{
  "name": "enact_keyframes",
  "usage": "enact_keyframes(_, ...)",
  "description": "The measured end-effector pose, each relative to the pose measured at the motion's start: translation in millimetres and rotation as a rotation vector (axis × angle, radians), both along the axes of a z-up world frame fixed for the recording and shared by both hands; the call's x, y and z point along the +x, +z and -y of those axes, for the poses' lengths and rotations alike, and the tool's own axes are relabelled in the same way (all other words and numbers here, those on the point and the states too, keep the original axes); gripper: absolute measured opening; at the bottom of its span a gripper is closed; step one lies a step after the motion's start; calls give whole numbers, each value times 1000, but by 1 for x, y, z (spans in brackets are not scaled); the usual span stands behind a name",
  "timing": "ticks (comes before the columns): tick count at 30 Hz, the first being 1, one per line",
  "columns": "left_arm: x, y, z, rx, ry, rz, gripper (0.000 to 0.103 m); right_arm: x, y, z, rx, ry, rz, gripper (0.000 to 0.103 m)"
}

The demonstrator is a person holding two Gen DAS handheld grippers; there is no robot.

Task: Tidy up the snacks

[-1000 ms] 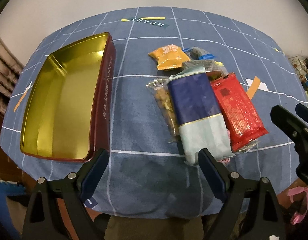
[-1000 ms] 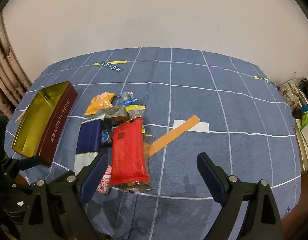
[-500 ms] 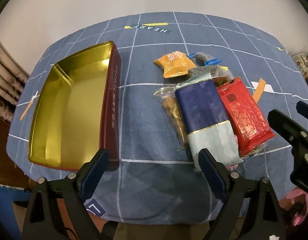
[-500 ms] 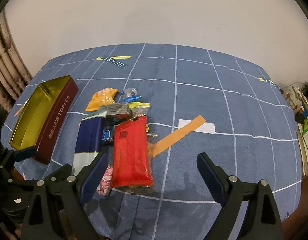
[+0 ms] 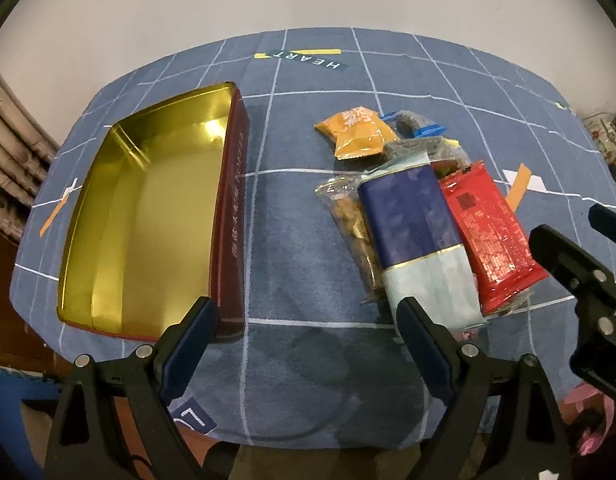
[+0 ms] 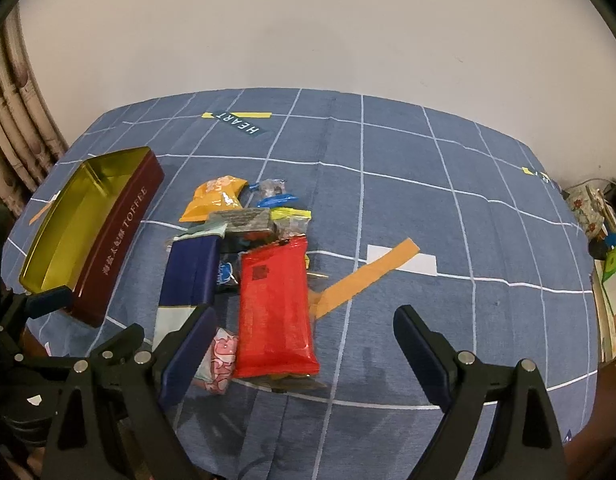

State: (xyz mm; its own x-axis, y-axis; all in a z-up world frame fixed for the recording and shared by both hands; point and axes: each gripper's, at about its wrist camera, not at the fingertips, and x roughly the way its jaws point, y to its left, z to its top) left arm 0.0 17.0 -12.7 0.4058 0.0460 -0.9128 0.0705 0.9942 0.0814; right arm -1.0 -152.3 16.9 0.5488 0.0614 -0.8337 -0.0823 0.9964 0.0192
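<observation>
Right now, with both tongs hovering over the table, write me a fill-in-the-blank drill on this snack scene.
1. The toffee tin holds ____ snacks.
2. Left of the red packet lies a navy and pale ____ packet.
3. The farthest snack from the tin's near end is the ____ pouch.
4. Both the left tongs and right tongs are ____.

Missing words: no; blue; orange; open

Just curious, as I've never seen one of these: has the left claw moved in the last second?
Yes. The left claw has slid right: the gold tin beside the snack pile now sits nearer the picture's middle.
</observation>
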Motion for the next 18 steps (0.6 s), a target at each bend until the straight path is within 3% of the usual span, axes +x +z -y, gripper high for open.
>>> enact_keyframes(18,1,4,-3,-7,-3,6,89,3,-4,-1,-18,-5,-14,93)
